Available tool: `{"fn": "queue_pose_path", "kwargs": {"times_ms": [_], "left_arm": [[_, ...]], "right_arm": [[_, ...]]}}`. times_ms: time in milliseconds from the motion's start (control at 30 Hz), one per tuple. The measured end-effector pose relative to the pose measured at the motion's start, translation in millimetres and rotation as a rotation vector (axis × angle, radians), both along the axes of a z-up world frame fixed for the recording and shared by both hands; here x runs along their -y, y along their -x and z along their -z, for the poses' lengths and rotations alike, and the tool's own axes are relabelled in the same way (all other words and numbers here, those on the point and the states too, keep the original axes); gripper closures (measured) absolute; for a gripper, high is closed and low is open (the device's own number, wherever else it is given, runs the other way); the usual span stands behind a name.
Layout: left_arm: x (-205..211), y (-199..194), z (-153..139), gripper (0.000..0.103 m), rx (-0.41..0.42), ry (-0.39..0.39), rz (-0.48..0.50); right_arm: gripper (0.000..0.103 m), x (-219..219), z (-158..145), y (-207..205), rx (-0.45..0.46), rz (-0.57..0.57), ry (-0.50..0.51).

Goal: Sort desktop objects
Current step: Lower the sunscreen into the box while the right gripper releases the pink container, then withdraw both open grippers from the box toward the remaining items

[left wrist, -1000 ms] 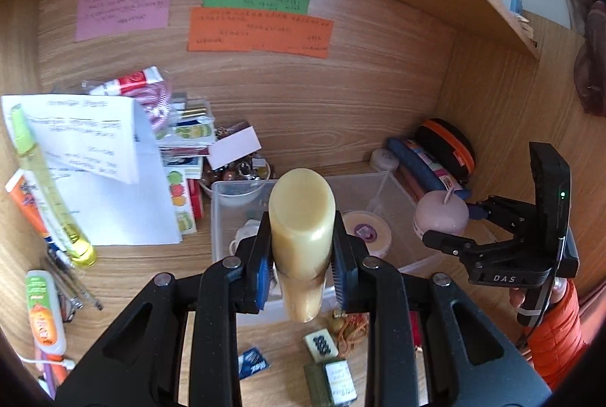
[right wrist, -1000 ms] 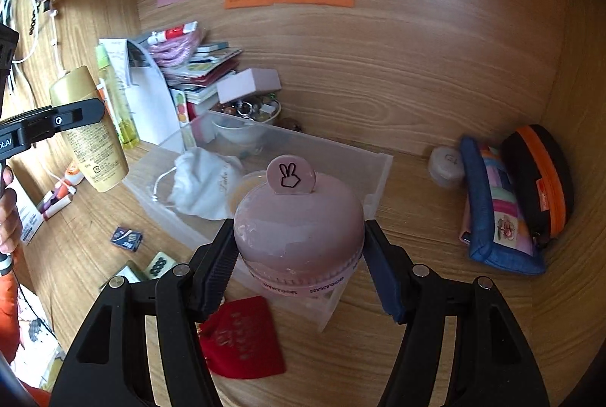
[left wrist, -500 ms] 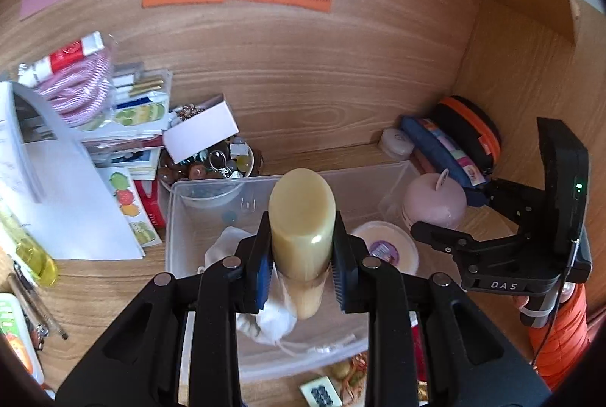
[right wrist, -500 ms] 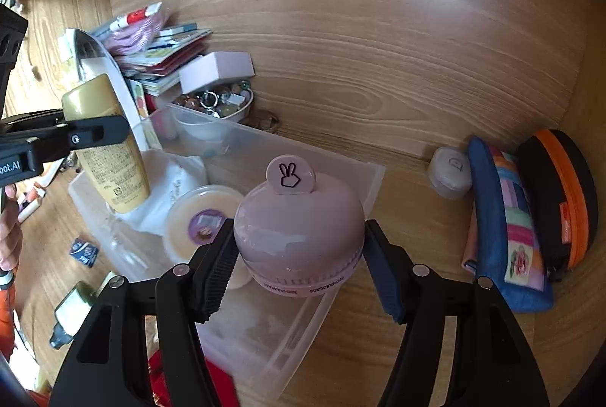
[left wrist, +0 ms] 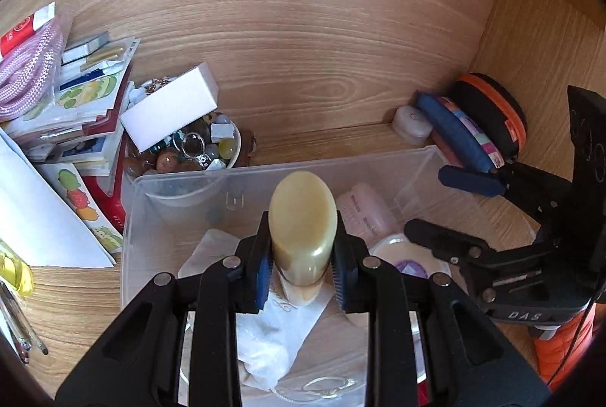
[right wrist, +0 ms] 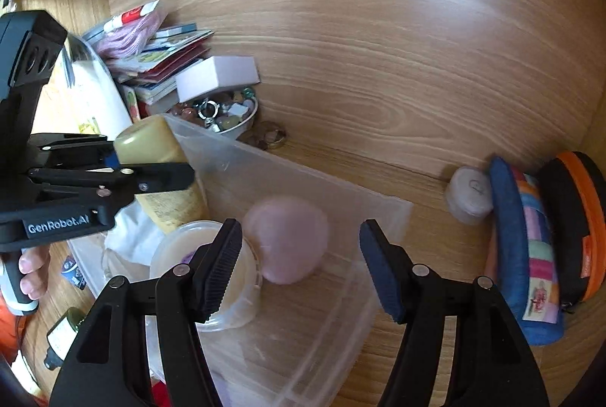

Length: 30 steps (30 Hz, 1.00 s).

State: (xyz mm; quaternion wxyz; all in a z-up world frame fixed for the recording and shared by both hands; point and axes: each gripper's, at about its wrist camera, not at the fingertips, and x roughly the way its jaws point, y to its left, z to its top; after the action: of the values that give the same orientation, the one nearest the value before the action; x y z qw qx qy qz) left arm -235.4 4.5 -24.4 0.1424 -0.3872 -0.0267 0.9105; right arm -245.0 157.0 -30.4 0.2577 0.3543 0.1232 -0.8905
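My left gripper [left wrist: 301, 280] is shut on a beige bottle [left wrist: 303, 229] and holds it upright over the clear plastic bin [left wrist: 181, 180]; the bottle also shows in the right wrist view [right wrist: 159, 157]. My right gripper [right wrist: 303, 267] is open above the bin [right wrist: 341, 187]. A pink round jar [right wrist: 289, 240] lies on its side in the bin below its fingers; in the left wrist view the jar [left wrist: 363, 214] is behind the bottle. A white cloth pouch [left wrist: 272, 339] and a round cream tub [right wrist: 197, 255] also lie in the bin.
A bowl of trinkets [left wrist: 189, 149] with a white box [left wrist: 170, 108] on it stands behind the bin. Booklets and a pink rope [left wrist: 26, 58] are stacked at the left. Pencil cases [right wrist: 530, 244] and a small white case [right wrist: 469, 195] stand at the right.
My right gripper has opened and let go of the pink jar, which now lies in the bin. My left gripper has moved forward with the bottle over the bin.
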Motion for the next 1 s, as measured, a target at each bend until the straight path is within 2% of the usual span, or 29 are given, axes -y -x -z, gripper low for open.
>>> {"fn": "queue_pose_path", "kwargs": {"times_ms": [233,400,567,667,767,1000], "left_arm": [[-1,4,-3,0.075,0.006,0.001,-0.003],[-2,0,-6,0.058,-0.011,0.014,-0.009],[3,-4,-12,0.052,-0.029,0.009,-0.021],[11,-5,-16,0.043,-0.020,-0.031,-0.035],[19,-8,-22,0.042,-0.011,-0.060,-0.043],[20,-35,-36,0.024,-0.055,-0.015,-0.056]], "right_arm": [[0.042,-4,2,0,0.024,-0.012,0.049],[0.041,-6,3,-3,0.011,-0.013,0.057],[0.036,-4,2,-5,-0.008,-0.009,0.041],[0.032,-3,-2,-8,-0.025,0.000,0.029],[0.026,-2,-9,-15,-0.062,0.013,0.002],[0.016,-2,-29,-44,-0.137,0.019,-0.026]]}}
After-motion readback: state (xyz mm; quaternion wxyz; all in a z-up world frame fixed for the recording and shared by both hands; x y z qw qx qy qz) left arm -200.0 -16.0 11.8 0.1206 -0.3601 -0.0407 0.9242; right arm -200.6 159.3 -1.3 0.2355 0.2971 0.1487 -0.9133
